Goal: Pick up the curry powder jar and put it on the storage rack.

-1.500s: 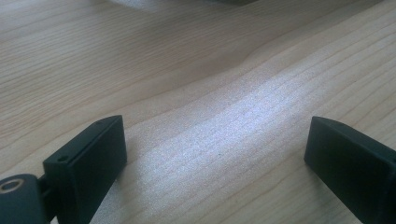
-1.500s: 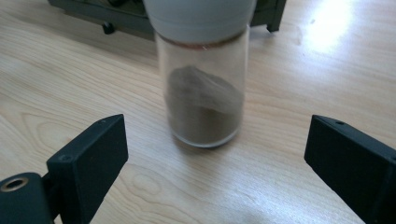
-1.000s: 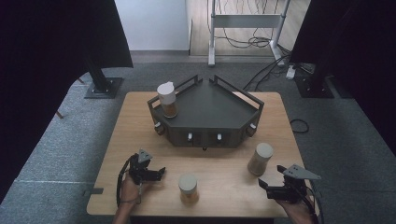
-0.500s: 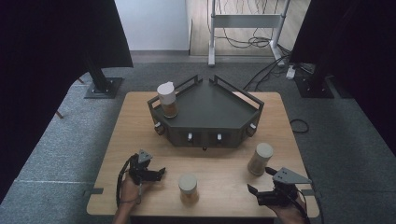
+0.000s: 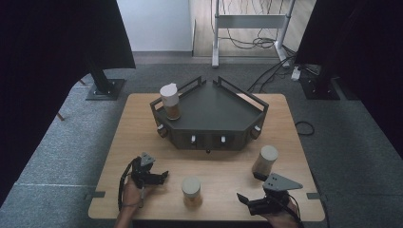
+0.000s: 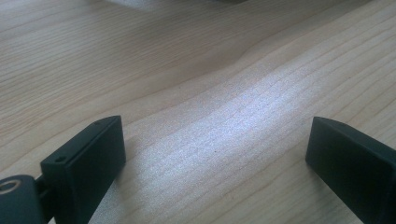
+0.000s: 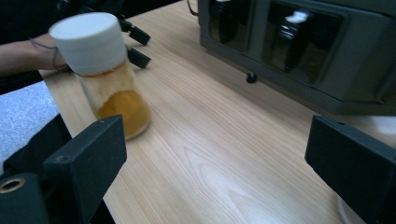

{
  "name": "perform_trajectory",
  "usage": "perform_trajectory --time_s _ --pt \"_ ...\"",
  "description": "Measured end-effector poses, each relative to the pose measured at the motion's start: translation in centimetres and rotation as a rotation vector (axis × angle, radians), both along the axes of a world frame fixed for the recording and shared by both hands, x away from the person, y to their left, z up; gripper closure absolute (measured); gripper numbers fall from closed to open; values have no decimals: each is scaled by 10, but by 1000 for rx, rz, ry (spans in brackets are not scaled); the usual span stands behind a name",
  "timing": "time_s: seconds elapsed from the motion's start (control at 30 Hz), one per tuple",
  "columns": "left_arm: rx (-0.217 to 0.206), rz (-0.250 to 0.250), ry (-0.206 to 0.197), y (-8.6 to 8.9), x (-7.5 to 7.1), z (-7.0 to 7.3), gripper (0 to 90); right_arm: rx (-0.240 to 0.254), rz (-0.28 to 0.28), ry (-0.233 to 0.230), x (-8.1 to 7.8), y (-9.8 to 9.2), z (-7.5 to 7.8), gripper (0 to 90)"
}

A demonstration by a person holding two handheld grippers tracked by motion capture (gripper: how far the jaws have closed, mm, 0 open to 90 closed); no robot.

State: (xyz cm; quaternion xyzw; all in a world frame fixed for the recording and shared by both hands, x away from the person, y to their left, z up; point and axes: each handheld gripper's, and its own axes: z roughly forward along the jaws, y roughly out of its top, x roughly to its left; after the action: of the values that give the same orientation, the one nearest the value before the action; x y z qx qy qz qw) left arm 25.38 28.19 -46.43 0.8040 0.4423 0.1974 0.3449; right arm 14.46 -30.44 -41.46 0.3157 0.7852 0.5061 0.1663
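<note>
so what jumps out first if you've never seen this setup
The dark five-sided rack at the back middle of the wooden table catches the eye first, with one white-capped jar standing at its left corner. Two more capped jars stand on the bare wood nearer the person: one at front centre, one to the right. The right tool points at the centre jar with its jaws apart and nothing between them.

jar [image 5: 191,190] between left claw [image 5: 160,177] and right claw [image 5: 247,201]; rack [image 5: 209,116] behind.
</note>
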Motion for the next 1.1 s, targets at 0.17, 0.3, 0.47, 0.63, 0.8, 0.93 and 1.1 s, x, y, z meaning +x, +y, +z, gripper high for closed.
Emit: perform_trajectory --time_s 0.17,0.3,0.47,0.63,0.8,0.93,1.1 --pt "0 -4 1 0 0 0 43 0 2 -16 -5 14 2 49" --pt "0 -5 1 0 0 0 42 14 2 -14 -10 25 2 53" --pt "1 -8 2 1 0 0 39 27 13 -14 -14 38 0 54" --pt "1 -10 3 1 0 0 38 34 50 -9 -14 49 0 54" --pt "1 -10 3 1 0 0 38 33 83 -21 -16 59 2 54" --pt "1 -10 3 1 0 0 38 41 109 -26 -16 65 3 54" --pt "1 -10 3 1 0 0 38 48 138 -26 -14 72 3 53"
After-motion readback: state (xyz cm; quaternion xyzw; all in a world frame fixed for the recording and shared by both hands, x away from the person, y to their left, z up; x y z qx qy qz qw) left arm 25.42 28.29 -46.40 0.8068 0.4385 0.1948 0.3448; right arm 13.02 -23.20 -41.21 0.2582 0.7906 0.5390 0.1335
